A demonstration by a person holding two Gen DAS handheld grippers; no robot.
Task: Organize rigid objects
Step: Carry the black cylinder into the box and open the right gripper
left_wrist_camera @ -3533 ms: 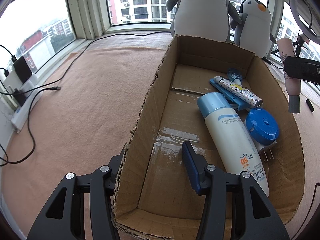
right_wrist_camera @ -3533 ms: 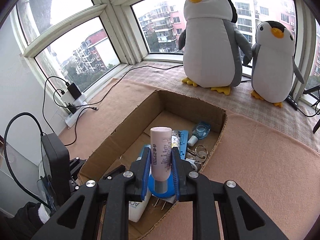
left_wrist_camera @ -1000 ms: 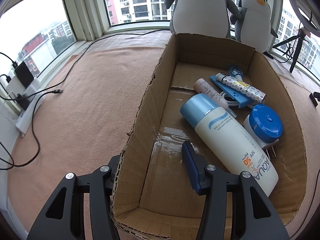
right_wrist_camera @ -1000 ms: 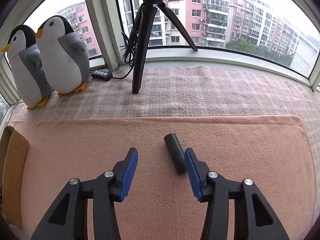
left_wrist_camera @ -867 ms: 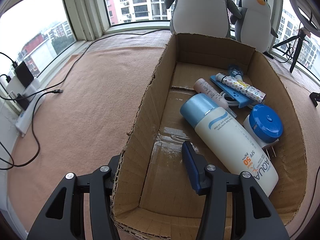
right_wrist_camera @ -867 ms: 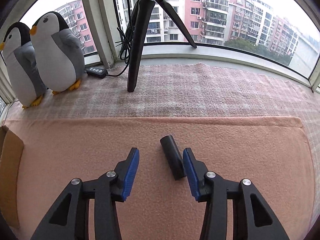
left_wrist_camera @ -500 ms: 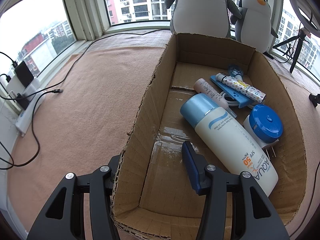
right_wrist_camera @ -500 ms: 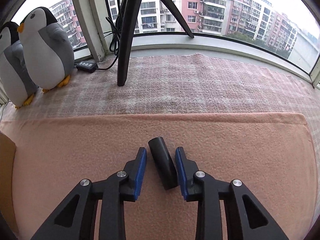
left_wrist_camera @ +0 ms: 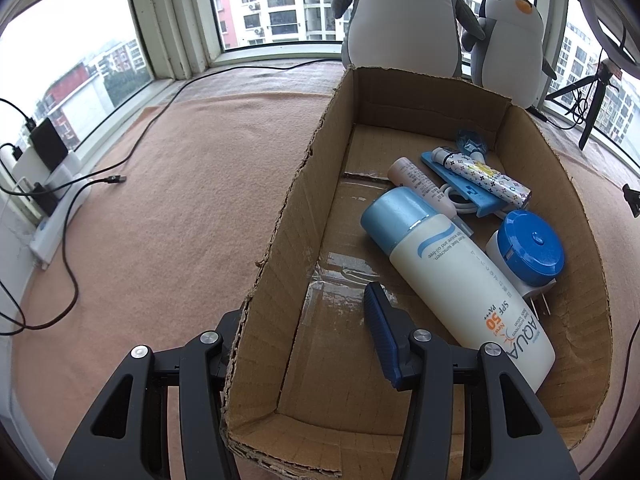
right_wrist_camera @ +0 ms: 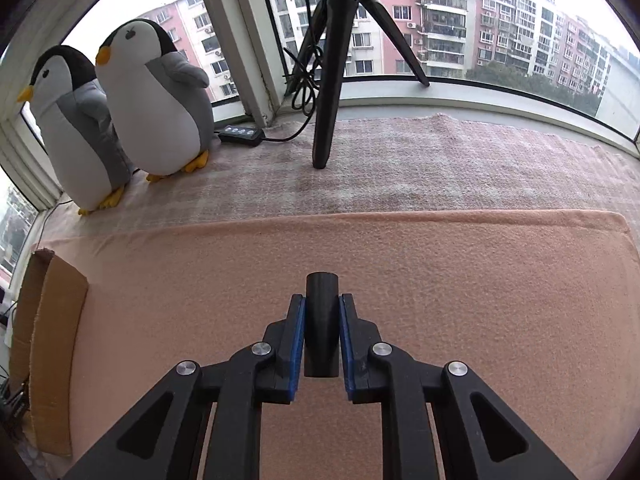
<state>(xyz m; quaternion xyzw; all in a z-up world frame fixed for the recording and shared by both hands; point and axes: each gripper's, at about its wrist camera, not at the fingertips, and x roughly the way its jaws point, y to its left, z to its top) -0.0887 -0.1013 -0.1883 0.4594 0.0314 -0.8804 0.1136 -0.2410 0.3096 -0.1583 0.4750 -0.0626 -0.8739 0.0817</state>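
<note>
My right gripper (right_wrist_camera: 322, 304) is shut on a short black cylinder (right_wrist_camera: 321, 300) that lies on the pink felt mat, its end sticking out past the blue pads. My left gripper (left_wrist_camera: 304, 308) is open and straddles the left wall of the cardboard box (left_wrist_camera: 280, 240): one finger is outside, mostly hidden by the wall, and the blue-padded finger (left_wrist_camera: 380, 332) is inside. In the box lie a white sunscreen bottle (left_wrist_camera: 460, 280), a blue-lidded round plug (left_wrist_camera: 528, 252), a pink tube (left_wrist_camera: 418, 182) and a patterned tube (left_wrist_camera: 486, 176) on a blue flat piece.
Two plush penguins (right_wrist_camera: 156, 100) and a black tripod (right_wrist_camera: 332, 60) with a cable controller (right_wrist_camera: 240, 134) stand on the far rug by the window. The box's corner (right_wrist_camera: 48, 340) shows at the left edge of the right wrist view. Cables and a power strip (left_wrist_camera: 60, 216) lie left of the box.
The right gripper lined up with the black cylinder and shut on it. The pink tube it held 3.5 s ago now lies in the box. The left gripper has not moved.
</note>
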